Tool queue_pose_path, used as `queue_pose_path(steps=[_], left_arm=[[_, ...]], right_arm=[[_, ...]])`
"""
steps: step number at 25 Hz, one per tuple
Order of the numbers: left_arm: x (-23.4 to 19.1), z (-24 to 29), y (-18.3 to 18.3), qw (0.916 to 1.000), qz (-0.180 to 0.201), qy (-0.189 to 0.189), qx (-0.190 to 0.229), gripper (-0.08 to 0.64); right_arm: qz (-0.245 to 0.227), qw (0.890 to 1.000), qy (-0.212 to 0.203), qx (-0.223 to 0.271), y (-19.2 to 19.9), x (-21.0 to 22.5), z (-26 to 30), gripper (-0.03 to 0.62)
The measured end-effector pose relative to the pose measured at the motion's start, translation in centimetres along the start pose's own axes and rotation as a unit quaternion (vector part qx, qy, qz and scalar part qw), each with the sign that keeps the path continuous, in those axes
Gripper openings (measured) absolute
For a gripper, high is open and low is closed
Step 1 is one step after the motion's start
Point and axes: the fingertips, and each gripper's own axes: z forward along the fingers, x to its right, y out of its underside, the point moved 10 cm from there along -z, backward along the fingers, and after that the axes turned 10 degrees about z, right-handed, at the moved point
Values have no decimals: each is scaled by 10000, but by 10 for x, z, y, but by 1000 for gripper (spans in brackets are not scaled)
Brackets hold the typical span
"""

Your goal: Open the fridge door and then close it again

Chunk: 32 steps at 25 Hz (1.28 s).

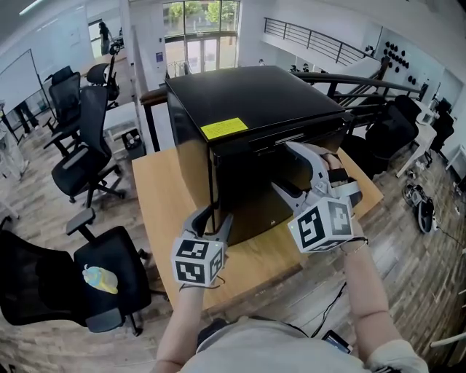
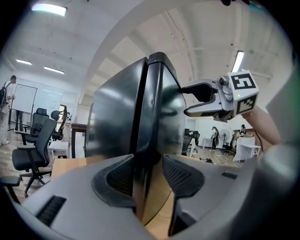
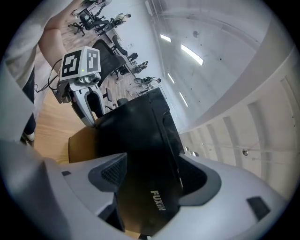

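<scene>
Jaws, head view: your L gripper (image 1: 211, 218) is open at the fridge (image 1: 247, 95) front-left corner, on the wood surface (image 1: 156, 189); R gripper (image 1: 291, 169) wide at door front. Left gripper view: jaws apart, straddling door edge. Right gripper view: jaws wide, facing door, gripping nothing.

Open-plan office w/ white walls (image 1: 251, 33), wood-plank floor (image 1: 33, 186), black office chairs (image 1: 84, 146) at left, light wood table (image 1: 156, 197), whiteboard (image 1: 18, 76), glass doors (image 1: 193, 51) at back w/ daylight, mezzanine railing (image 1: 313, 40) upper rt, ceiling strip lights (image 2: 49, 8)
</scene>
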Motion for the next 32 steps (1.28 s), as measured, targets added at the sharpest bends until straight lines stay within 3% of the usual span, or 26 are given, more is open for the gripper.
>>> queue_pose_path(steps=[11, 32], left_arm=[[-5, 5, -2, 9998, 104, 161, 33, 170], [0, 4, -9, 9993, 267, 161, -198, 162]], right_arm=[[-417, 9987, -259, -155, -4, 5, 13, 321], [-550, 9979, -339, -63, -1, 11, 6, 280]])
